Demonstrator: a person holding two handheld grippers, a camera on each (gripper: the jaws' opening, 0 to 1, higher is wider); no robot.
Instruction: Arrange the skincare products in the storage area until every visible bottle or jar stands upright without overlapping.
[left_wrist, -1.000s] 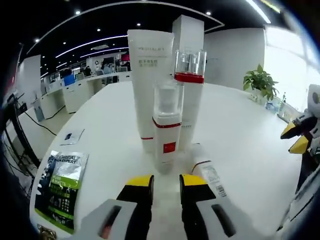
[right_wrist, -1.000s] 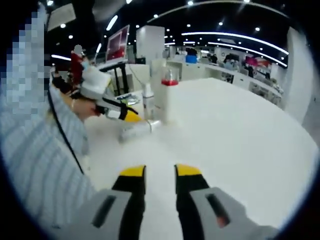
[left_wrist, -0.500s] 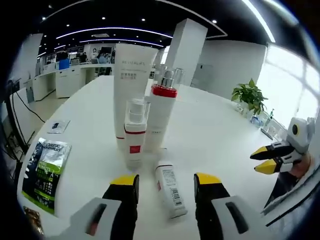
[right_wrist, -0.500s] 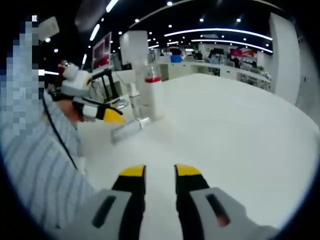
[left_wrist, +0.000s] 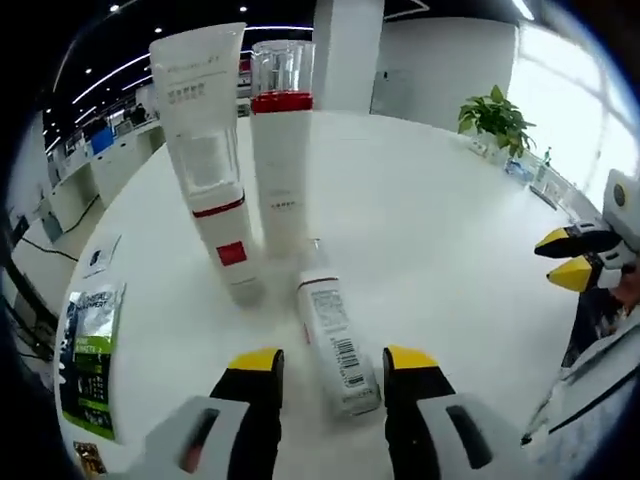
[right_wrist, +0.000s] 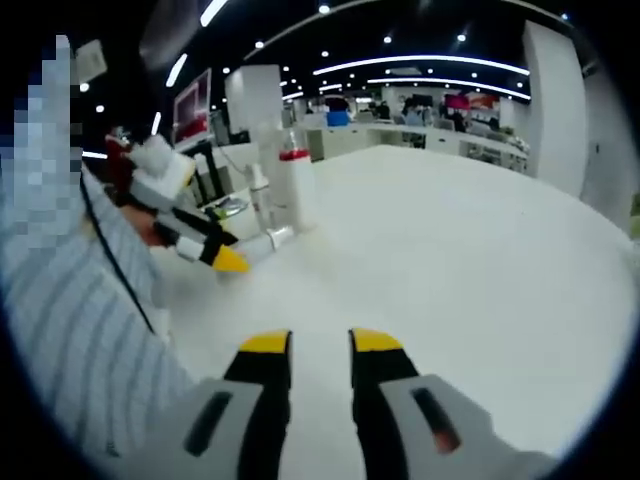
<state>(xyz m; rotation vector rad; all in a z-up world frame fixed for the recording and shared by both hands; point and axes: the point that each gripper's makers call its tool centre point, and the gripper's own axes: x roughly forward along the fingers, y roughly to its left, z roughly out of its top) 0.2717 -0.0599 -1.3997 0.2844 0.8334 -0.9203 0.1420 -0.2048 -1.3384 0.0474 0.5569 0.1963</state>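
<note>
On the white table stand a tall white tube, a small pump bottle with a red band in front of it, and a tall bottle with a red collar. A white bottle with a barcode lies flat, its near end between the jaws of my open left gripper. My right gripper hovers over bare table, jaws a narrow gap apart, holding nothing. The right gripper view shows the left gripper beside the standing bottles.
A green sachet and a small flat packet lie near the table's left edge. A potted plant stands at the far side. The right gripper hangs at the right. A striped sleeve is at the left.
My left gripper's jaws have spread wider and moved forward and down, so the lying bottle now sits between them. The right gripper's jaws look the same.
</note>
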